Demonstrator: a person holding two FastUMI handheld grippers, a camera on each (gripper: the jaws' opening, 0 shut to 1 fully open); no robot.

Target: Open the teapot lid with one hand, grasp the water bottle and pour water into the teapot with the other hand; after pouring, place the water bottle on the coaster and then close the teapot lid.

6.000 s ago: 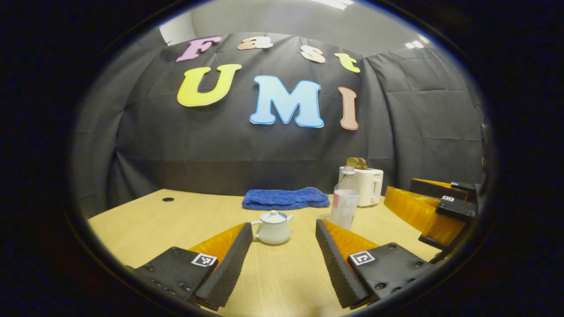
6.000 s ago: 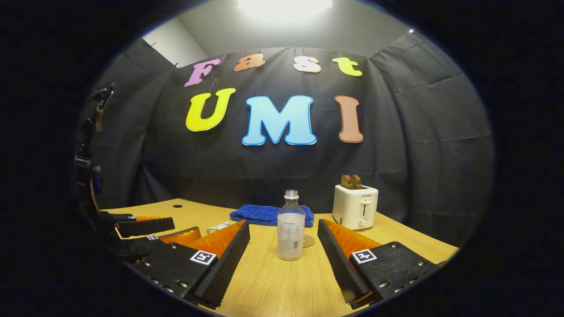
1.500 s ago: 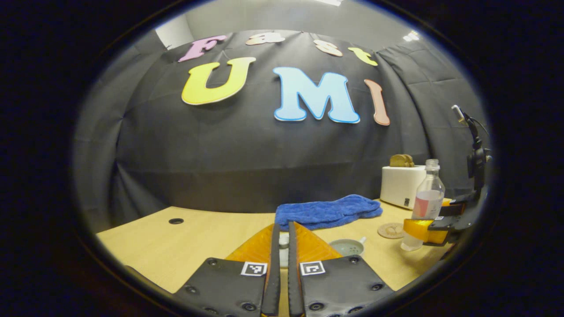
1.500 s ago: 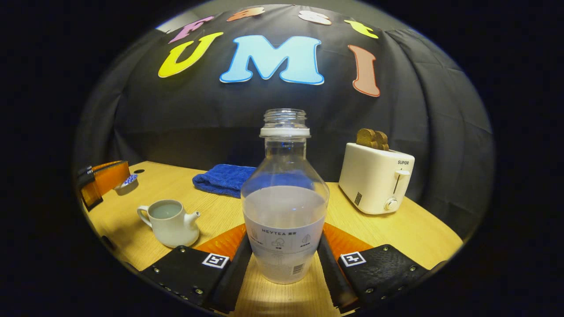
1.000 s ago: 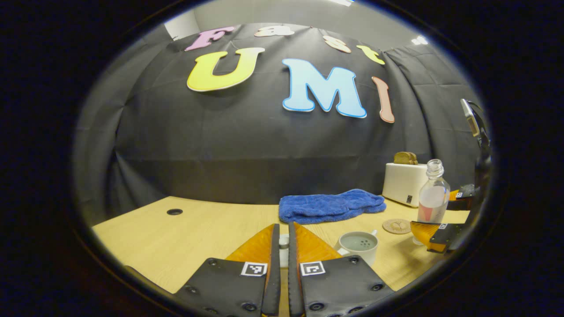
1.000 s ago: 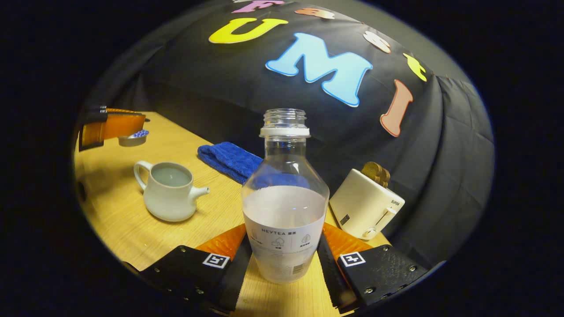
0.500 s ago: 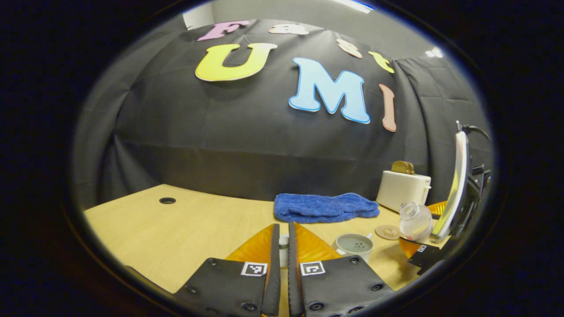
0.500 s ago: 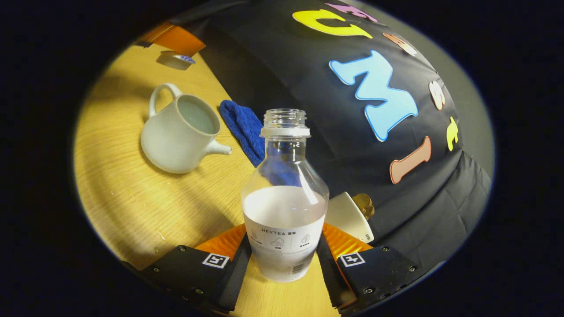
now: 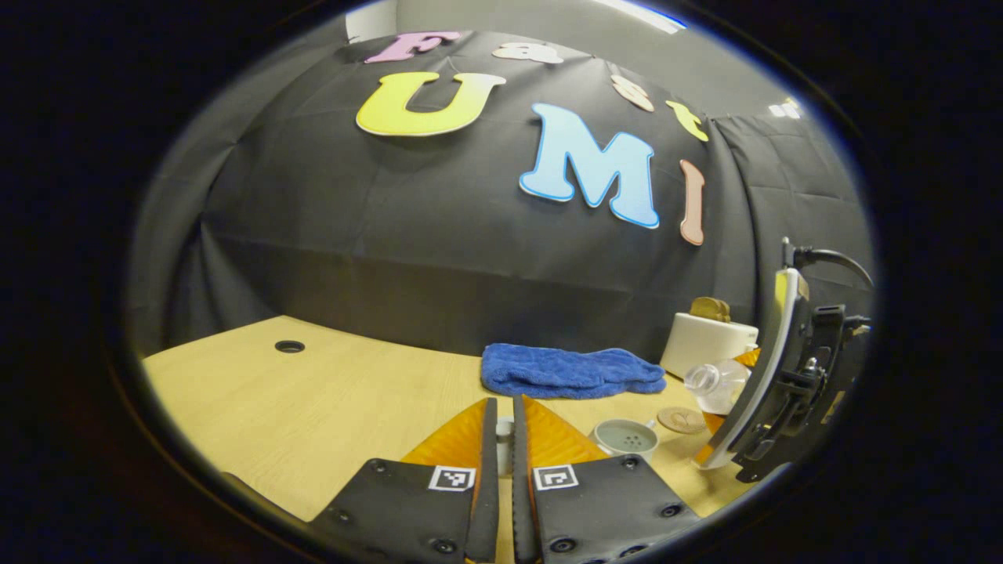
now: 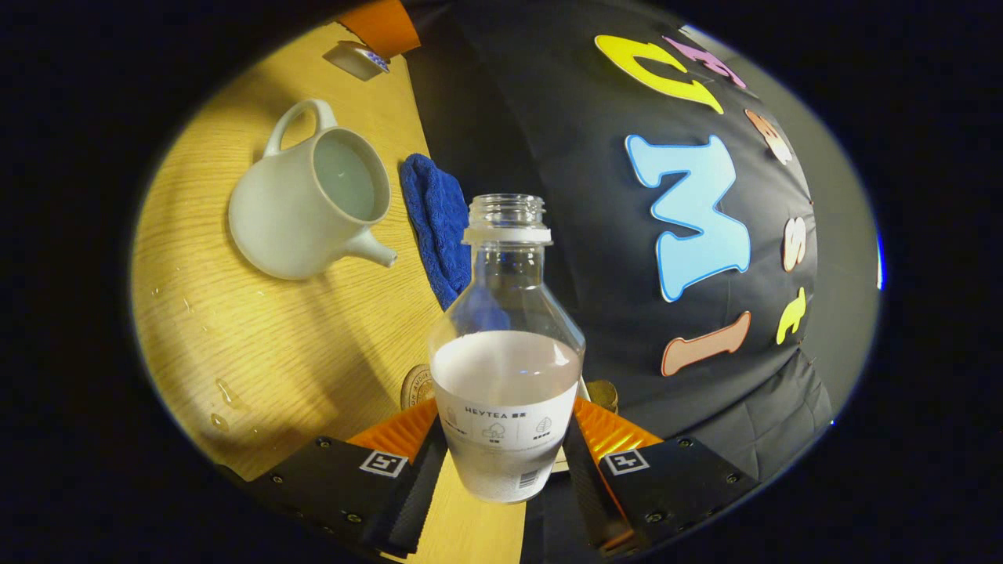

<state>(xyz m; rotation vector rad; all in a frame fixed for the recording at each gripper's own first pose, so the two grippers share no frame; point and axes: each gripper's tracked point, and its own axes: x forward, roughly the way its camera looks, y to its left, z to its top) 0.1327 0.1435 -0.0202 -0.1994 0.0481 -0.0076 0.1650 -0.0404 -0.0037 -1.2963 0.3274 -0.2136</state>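
My right gripper (image 10: 505, 427) is shut on the clear water bottle (image 10: 507, 345), which has no cap. In the left gripper view the bottle (image 9: 715, 382) leans over with its mouth toward the white teapot (image 9: 624, 437). The teapot (image 10: 309, 196) stands open on the wooden table, a little way from the bottle's mouth. My left gripper (image 9: 504, 407) is shut on the small white teapot lid (image 9: 505, 429), held left of the teapot. The lid (image 10: 356, 59) also shows at the top of the right gripper view. A round coaster (image 9: 680, 419) lies bare behind the teapot.
A folded blue towel (image 9: 568, 370) lies at the back of the table, with a white toaster (image 9: 707, 343) to its right. A few water drops (image 10: 223, 392) sit on the wood near the teapot. A cable hole (image 9: 289, 345) marks the table's far left.
The right gripper has tipped the bottle further over toward the teapot and moved closer above it. The left gripper stays shut on the lid, nearly still.
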